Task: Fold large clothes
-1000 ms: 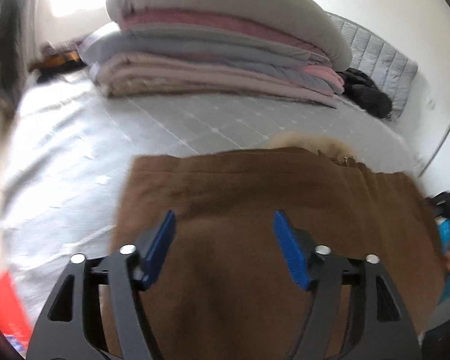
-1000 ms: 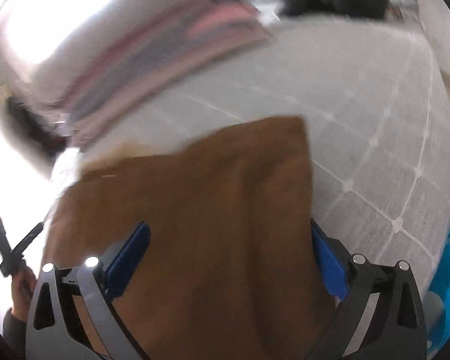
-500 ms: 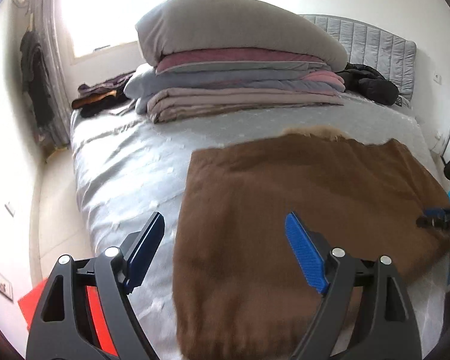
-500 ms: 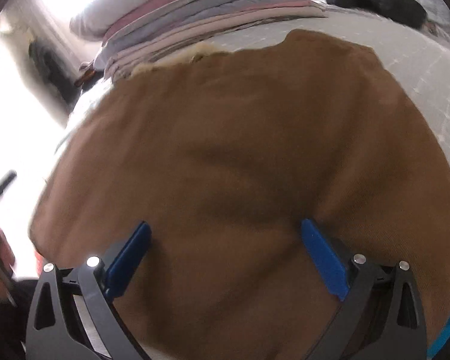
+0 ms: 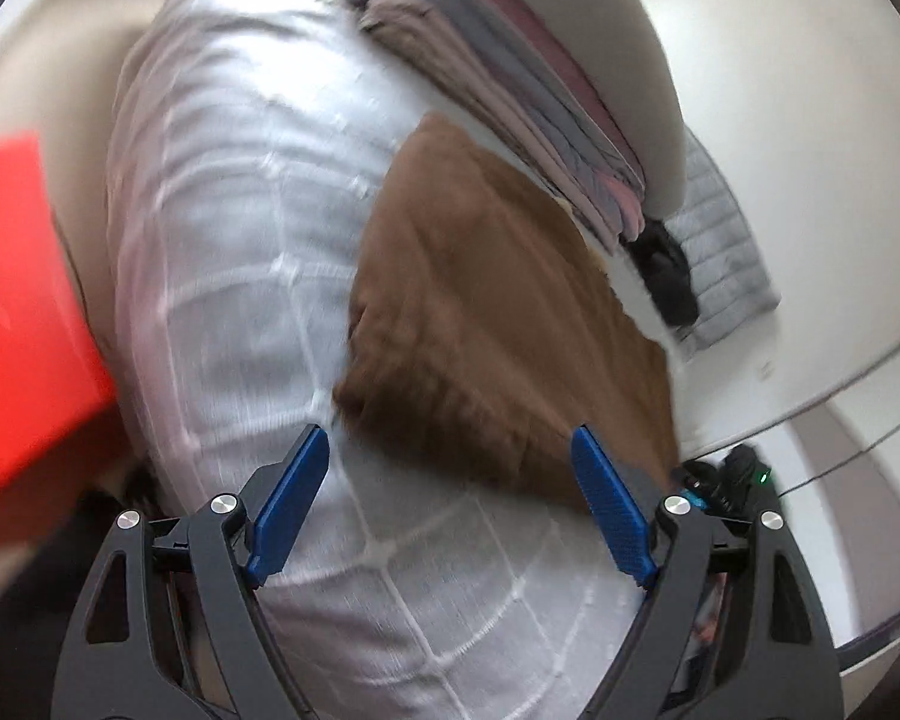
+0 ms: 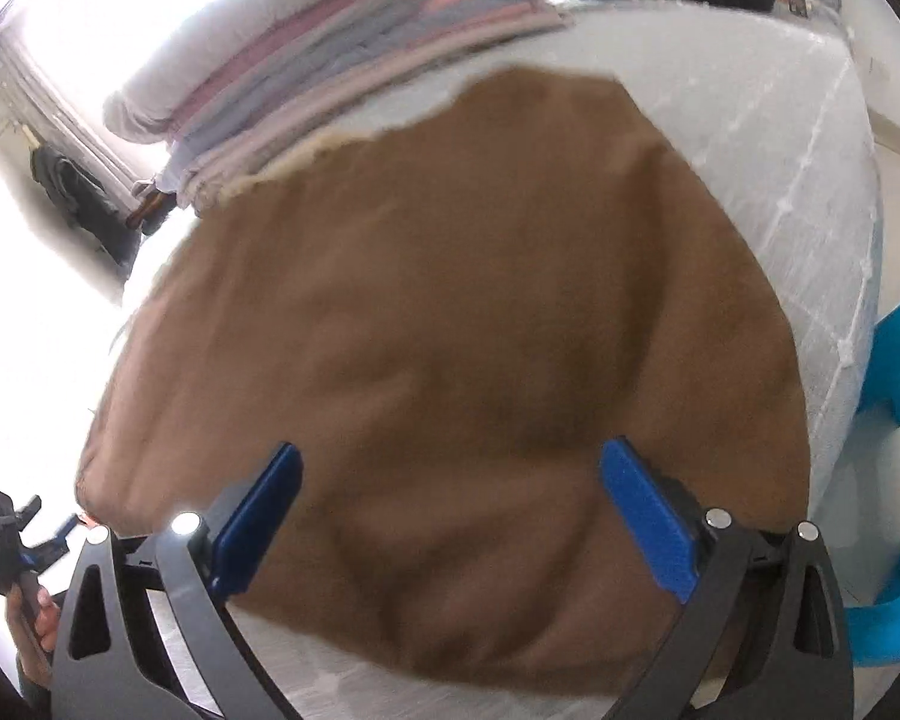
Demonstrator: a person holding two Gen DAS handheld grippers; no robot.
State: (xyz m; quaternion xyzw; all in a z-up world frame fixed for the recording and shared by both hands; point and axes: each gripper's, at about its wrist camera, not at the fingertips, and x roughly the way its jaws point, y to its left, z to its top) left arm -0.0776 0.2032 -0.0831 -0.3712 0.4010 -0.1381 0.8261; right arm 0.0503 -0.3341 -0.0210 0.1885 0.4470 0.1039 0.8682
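With both the left hand-held gripper [image 5: 450, 498] and right hand-held gripper [image 6: 450, 516] spread apart and empty, better to pinch the brown garment [image 6: 450, 324] at matching near corners before folding evenly.

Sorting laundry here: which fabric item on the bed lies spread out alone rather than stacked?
The brown garment, lying flat by itself on the bedspread; the others sit in the folded pile.

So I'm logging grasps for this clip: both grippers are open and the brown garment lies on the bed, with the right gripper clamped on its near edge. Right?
Not quite. The right gripper is open too, its jaws spread wide above the brown garment, clamping nothing, as the right wrist view shows. The left gripper is open, and the garment does lie on the bed.
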